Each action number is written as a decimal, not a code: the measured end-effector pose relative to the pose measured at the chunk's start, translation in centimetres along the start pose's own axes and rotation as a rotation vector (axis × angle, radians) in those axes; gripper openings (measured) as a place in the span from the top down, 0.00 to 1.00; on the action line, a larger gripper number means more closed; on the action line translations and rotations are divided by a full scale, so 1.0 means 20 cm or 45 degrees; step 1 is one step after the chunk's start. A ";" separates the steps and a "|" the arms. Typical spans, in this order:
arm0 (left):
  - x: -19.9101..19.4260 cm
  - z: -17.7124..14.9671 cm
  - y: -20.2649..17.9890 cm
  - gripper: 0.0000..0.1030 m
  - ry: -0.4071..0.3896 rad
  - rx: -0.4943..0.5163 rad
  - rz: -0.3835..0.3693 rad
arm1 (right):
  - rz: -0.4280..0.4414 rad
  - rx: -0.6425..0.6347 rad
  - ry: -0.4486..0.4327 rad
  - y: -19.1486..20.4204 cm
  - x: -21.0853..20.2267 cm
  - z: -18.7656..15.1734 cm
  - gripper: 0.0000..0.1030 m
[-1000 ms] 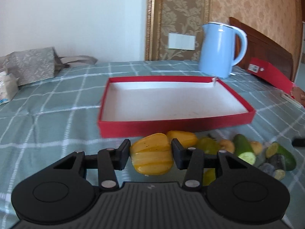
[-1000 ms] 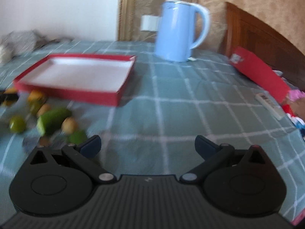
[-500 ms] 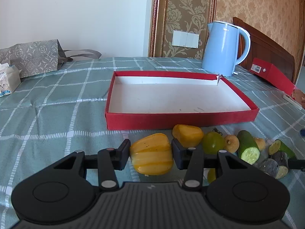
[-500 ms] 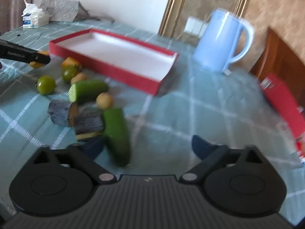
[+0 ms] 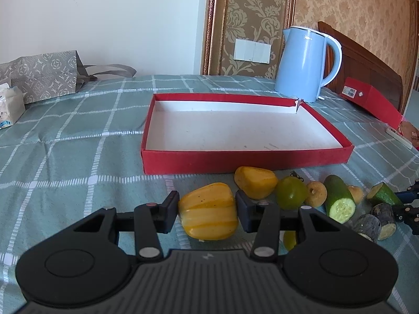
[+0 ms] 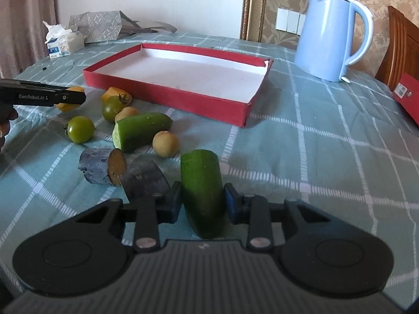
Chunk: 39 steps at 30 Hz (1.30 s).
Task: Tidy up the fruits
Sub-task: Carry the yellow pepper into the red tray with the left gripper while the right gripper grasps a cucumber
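Note:
My left gripper (image 5: 208,206) is shut on a yellow pepper piece (image 5: 209,217) just in front of the empty red box (image 5: 246,161). My right gripper (image 6: 202,201) is closing its jaws, and the pads touch both sides of a green cucumber piece (image 6: 201,183) lying on the checked cloth. Between the two grippers lie a second yellow piece (image 5: 255,181), green tomatoes (image 6: 81,129), another cucumber piece (image 6: 141,129), a small tan fruit (image 6: 165,143) and dark purple chunks (image 6: 102,166). In the right wrist view the left gripper (image 6: 52,96) reaches in from the left.
A light blue kettle (image 5: 306,62) stands behind the box's far right corner. A red lid (image 5: 371,102) lies at the right by a wooden headboard. A grey paper bag (image 5: 39,76) and a tissue pack (image 5: 10,107) sit at the far left.
My right gripper swung left and down over the pile, and its wide-open jaws closed around the cucumber piece. My left gripper kept still with the yellow pepper piece in it.

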<state>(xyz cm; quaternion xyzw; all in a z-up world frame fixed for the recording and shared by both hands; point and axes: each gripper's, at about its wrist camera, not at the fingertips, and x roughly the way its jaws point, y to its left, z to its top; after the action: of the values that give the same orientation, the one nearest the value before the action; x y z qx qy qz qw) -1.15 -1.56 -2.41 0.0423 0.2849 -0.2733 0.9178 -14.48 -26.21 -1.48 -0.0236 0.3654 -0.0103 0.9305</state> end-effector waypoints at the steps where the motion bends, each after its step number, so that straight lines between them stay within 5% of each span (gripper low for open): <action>1: 0.00 0.00 0.00 0.56 0.001 0.001 -0.001 | -0.013 -0.012 -0.009 0.01 0.00 -0.01 0.70; 10: 0.00 0.26 -0.05 0.56 -0.064 0.035 -0.008 | -0.097 0.064 -0.122 -0.04 -0.06 0.01 0.70; 18: 0.40 0.52 -0.12 0.56 0.044 0.060 0.047 | -0.123 0.128 -0.160 -0.10 -0.08 0.02 0.70; 25: 0.67 0.55 -0.09 0.56 0.149 0.022 0.071 | -0.135 0.168 -0.156 -0.16 -0.06 0.03 0.70; 39: 0.74 0.52 -0.08 0.54 0.179 0.018 0.073 | -0.117 0.184 -0.129 -0.17 0.01 0.04 0.70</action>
<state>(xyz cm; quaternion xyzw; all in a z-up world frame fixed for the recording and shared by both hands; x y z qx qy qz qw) 13.36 -12.34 -1.62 0.0761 0.3453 -0.2453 0.9027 -13.77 -29.67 -0.90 0.0264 0.3147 -0.0783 0.9456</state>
